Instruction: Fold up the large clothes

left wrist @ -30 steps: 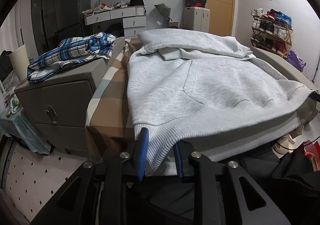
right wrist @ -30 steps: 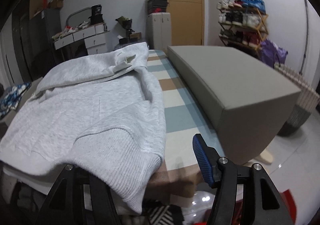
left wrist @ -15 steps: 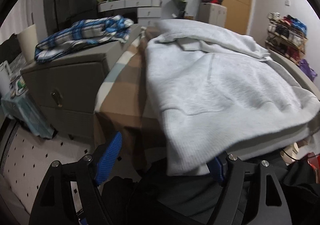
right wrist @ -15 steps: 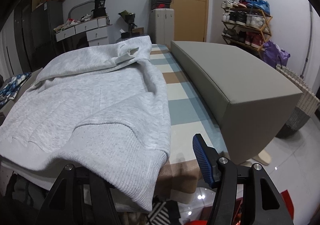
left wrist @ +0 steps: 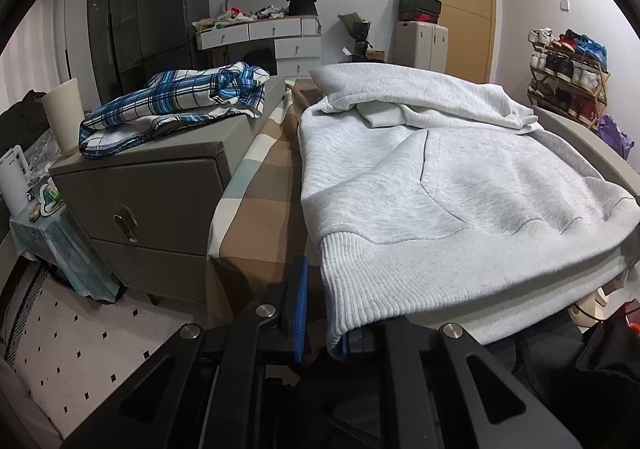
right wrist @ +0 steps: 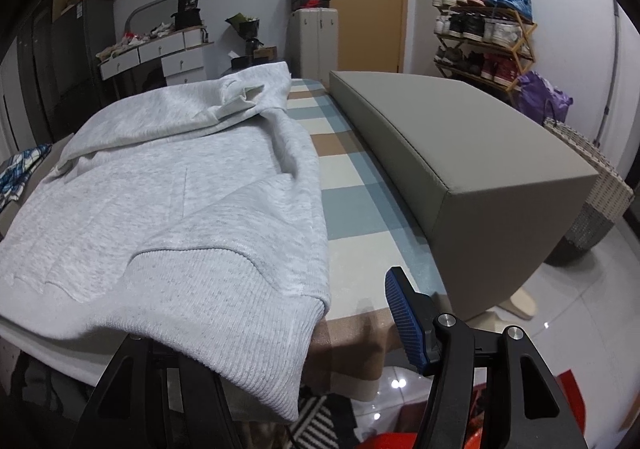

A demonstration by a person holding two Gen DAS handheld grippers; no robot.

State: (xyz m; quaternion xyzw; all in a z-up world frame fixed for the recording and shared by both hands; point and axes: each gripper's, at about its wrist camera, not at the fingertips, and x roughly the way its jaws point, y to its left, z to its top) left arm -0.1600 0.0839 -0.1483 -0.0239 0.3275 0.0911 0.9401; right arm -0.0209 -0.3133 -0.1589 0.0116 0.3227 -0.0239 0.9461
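A large light grey hoodie (left wrist: 440, 185) lies spread on a checked bedcover (left wrist: 260, 209), its ribbed hem hanging over the near edge; it also shows in the right wrist view (right wrist: 160, 189). My left gripper (left wrist: 322, 313) is at the hem's left corner, jaws narrowly apart, the right pad hidden under the hem. My right gripper (right wrist: 280, 333) is open at the hem's right corner; the hem drapes over its left finger and its blue right pad (right wrist: 404, 317) stands free.
A grey nightstand (left wrist: 160, 193) with a blue plaid garment (left wrist: 176, 105) stands left of the bed. A long grey bench (right wrist: 460, 153) lies along the bed's right side. A shoe rack (right wrist: 484, 37), drawers and a door are at the back.
My left gripper let go of the hem, opened wide, then narrowed again around the hem's left corner. The right gripper stayed open and shifted slightly.
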